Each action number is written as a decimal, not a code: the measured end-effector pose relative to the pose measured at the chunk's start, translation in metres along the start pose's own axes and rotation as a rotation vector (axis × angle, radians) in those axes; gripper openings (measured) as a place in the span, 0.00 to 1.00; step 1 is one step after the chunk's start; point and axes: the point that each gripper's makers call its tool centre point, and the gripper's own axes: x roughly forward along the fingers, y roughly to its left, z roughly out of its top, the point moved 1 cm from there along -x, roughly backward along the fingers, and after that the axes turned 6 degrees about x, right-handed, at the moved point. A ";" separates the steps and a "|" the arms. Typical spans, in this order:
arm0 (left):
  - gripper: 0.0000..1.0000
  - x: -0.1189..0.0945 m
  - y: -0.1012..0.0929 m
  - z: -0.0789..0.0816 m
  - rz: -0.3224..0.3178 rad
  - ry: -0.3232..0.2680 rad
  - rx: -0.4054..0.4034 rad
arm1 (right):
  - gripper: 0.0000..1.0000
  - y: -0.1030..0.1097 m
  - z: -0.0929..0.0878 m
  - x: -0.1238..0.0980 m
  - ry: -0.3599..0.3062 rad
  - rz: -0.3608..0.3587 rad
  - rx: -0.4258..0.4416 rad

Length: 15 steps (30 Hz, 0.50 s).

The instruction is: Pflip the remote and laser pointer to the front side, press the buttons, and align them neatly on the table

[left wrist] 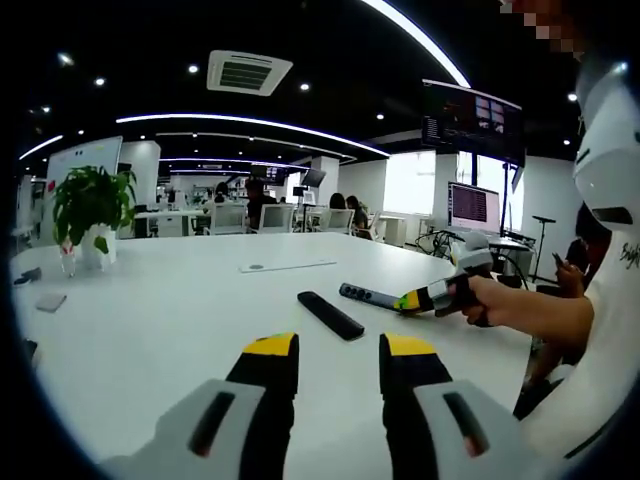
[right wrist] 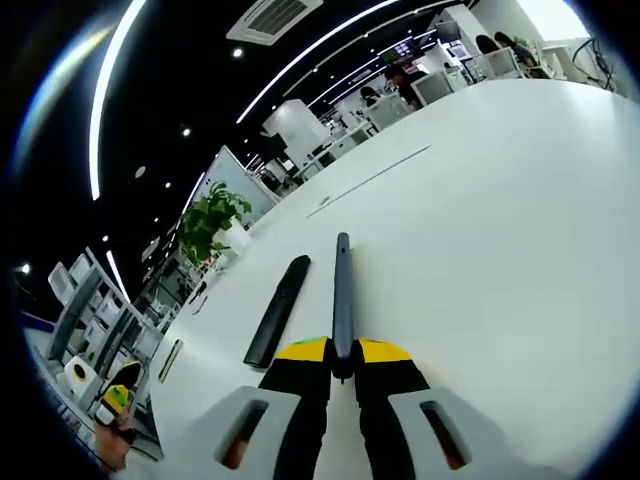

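Right gripper (right wrist: 343, 362) jaws pinching slim dark laser pointer (right wrist: 342, 300), left gripper (left wrist: 338, 362) jaws spread, black remote (left wrist: 331, 315) flat

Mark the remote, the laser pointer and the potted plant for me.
remote (left wrist: 331, 315): left gripper view, mid-body.
laser pointer (right wrist: 343, 285): right gripper view, mid-shaft, ahead of the claw.
potted plant (left wrist: 90, 203): left gripper view, leaves.

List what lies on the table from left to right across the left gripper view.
Potted plant → flat white strip → black remote → laser pointer, its near end between the jaws of the right hand-held gripper coming in from the right.
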 end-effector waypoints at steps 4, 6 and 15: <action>0.33 0.001 0.001 -0.002 0.002 0.004 -0.001 | 0.12 0.000 0.000 0.002 -0.001 -0.023 -0.047; 0.33 0.001 0.001 -0.001 0.003 0.005 0.001 | 0.12 -0.001 0.001 0.002 -0.003 -0.027 -0.059; 0.33 0.003 0.000 -0.002 -0.002 0.009 0.000 | 0.12 -0.002 0.002 0.004 0.001 -0.048 -0.105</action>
